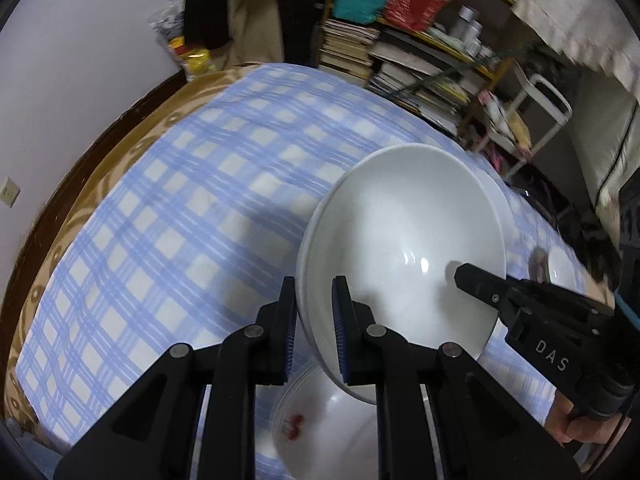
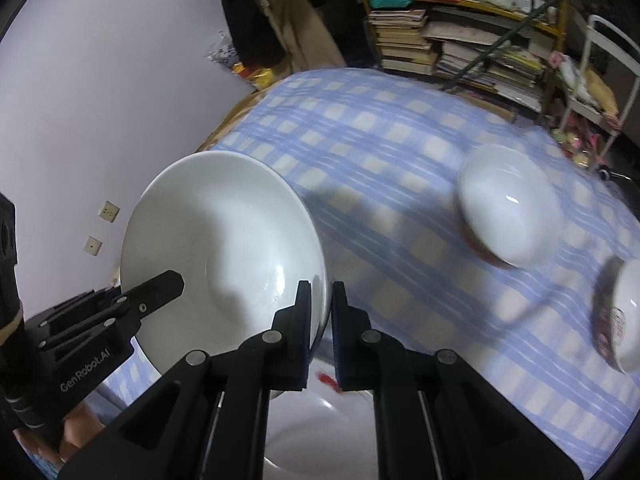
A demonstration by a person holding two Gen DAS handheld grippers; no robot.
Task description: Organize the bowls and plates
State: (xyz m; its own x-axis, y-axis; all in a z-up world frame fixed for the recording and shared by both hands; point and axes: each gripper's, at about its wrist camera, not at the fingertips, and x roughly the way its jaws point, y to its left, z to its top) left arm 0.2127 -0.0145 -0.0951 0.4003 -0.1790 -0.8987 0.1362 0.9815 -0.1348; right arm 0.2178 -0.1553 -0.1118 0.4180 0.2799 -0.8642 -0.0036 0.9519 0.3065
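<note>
A white deep plate (image 1: 404, 240) is held in the air over the blue checked tablecloth (image 1: 180, 200), tilted. My left gripper (image 1: 314, 320) is shut on its left rim. My right gripper (image 2: 320, 320) is shut on its right rim; the plate also shows in the right wrist view (image 2: 224, 248). The right gripper shows in the left wrist view (image 1: 480, 284) and the left gripper in the right wrist view (image 2: 160, 284). Below the held plate lies another white plate with a red mark (image 1: 332, 428), also in the right wrist view (image 2: 328, 420).
A white bowl (image 2: 508, 208) stands on the cloth at the right, and a patterned bowl (image 2: 620, 316) at the far right edge. Behind the table are a shelf of stacked books (image 2: 460, 52) and a white cart (image 2: 592, 92). A wall (image 2: 100, 80) is at the left.
</note>
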